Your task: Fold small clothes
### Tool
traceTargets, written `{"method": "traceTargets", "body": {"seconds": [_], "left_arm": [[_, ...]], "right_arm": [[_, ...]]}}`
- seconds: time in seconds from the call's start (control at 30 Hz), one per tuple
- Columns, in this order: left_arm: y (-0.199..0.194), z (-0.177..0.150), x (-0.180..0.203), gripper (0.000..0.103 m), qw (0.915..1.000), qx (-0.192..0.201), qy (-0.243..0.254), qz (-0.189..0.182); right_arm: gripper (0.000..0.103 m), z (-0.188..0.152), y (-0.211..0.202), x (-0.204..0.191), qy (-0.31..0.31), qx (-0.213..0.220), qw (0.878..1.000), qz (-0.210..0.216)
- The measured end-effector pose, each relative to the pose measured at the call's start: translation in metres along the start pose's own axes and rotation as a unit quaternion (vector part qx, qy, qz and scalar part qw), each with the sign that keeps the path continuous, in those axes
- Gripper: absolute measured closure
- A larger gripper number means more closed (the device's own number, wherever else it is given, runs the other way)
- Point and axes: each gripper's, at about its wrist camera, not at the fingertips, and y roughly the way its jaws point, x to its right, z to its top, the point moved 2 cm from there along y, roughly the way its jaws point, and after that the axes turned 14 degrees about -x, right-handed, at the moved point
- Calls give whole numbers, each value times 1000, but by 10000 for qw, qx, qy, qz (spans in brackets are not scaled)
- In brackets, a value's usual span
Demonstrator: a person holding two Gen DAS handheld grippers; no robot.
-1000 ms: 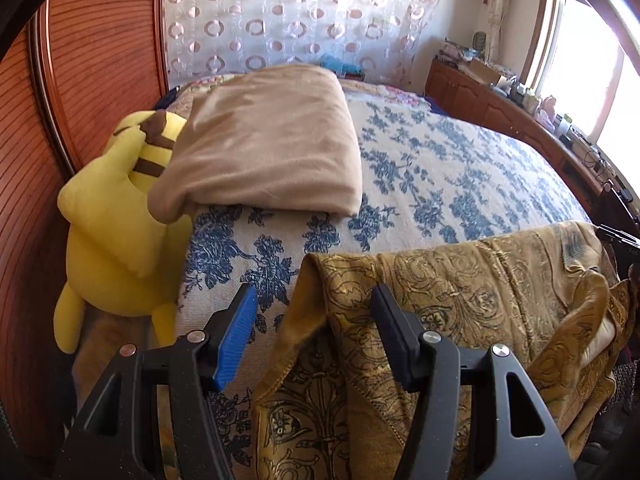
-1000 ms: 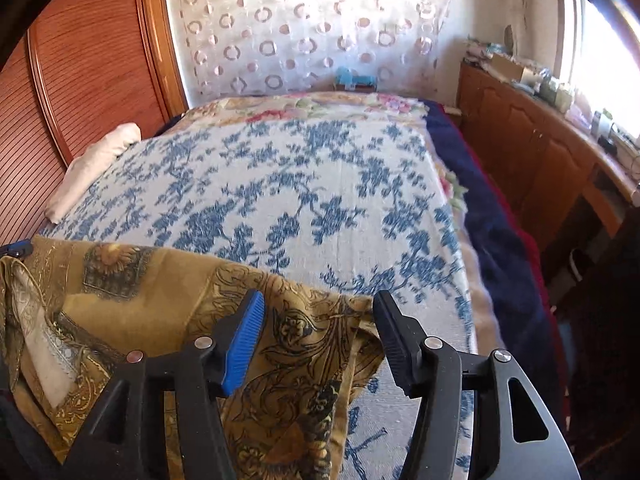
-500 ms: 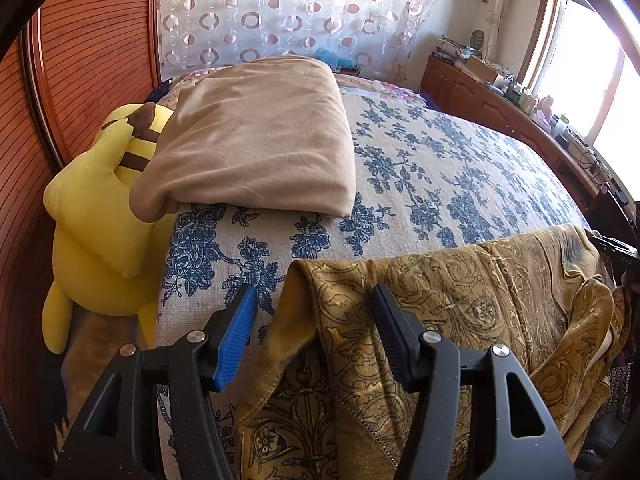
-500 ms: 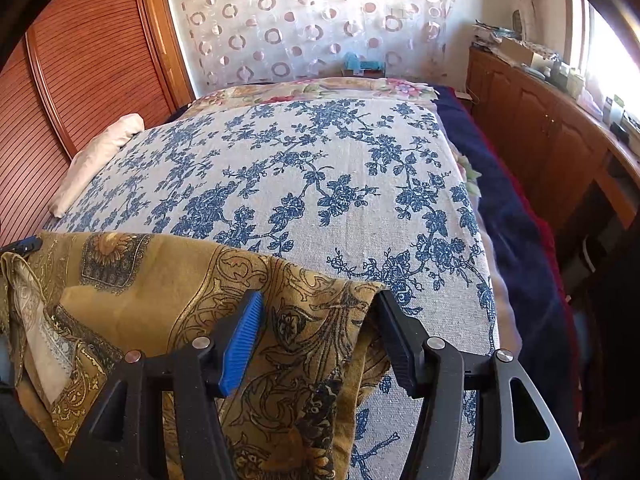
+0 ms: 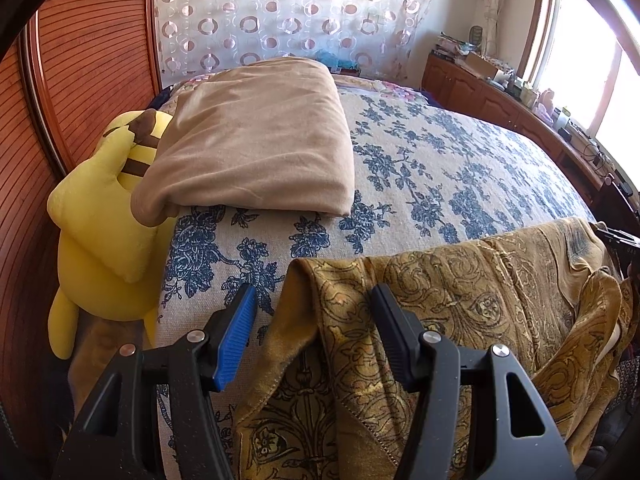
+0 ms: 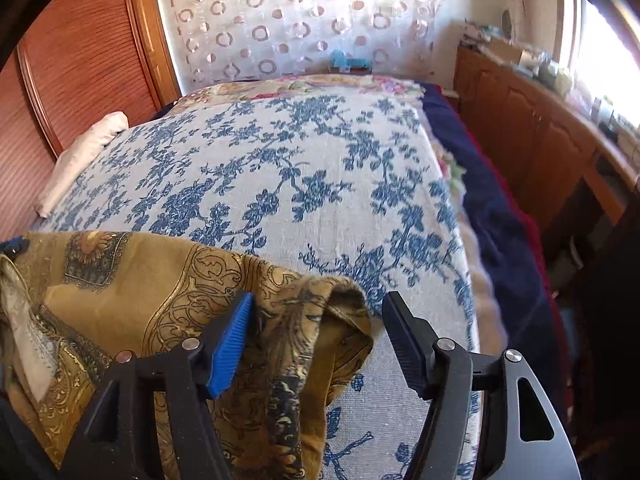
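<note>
A gold-brown patterned garment [image 5: 480, 280] lies bunched across the near edge of the bed, also seen in the right wrist view [image 6: 140, 280]. My left gripper [image 5: 314, 334] stands open around the garment's left fold; a gap shows between the blue pad [image 5: 236, 336] and the cloth. My right gripper [image 6: 320, 336] straddles the garment's right corner and its jaws are opening. That corner rests against the blue pad [image 6: 232, 340], with bare bedspread between it and the black pad [image 6: 404, 340].
The bed has a white bedspread with blue flowers [image 5: 440, 160] [image 6: 300, 180]. A folded beige blanket [image 5: 256, 140] and a yellow plush toy [image 5: 100, 220] lie at its left. A wooden cabinet [image 6: 540, 140] runs along the right. A dark blue blanket [image 6: 492, 216] hangs off the right edge.
The right gripper's jaws have widened and the garment's corner has come away from the black pad and slumped. The left gripper and its fold look unchanged.
</note>
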Motion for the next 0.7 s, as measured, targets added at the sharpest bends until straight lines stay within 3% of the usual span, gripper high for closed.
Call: {"method": "traceTargets", "body": {"seconds": [0.03,0.1,0.13,0.17,0.2,0.27,0.43,0.63,0.7], "left_arm": [[0,0,1,44,10000,-2,34,26],[-1,-2,6,65,9998,9,175,-91],[-2,-3,9,69,9996,0,240,-175],[-2,-4,11,74,9994,-14,293,-170],[-4,-4,15,84,9990,-27,412,-180],[-7,-6,18,94,9983,2,526,-235],[-39,-8,23,96,9969,329,510,-504],[-108,-8,26,97,9908,1054,536,-656],[-133,-8,26,97,9869,1320,516,-772]], "right_arm": [[35,0,0,-1,-21,-8,10000,-14],[35,0,0,-3,-95,-13,10000,-10],[36,0,0,-6,-162,-19,9999,11],[46,-1,0,-10,-295,-28,9996,-26],[67,-1,-1,-14,-431,-42,9990,-56],[88,-3,-4,-22,-611,-123,9980,142],[93,-13,-31,-31,-692,129,9968,367],[95,-31,-120,-28,-530,977,9900,873],[95,-34,-153,-34,-601,1144,9884,803]]}}
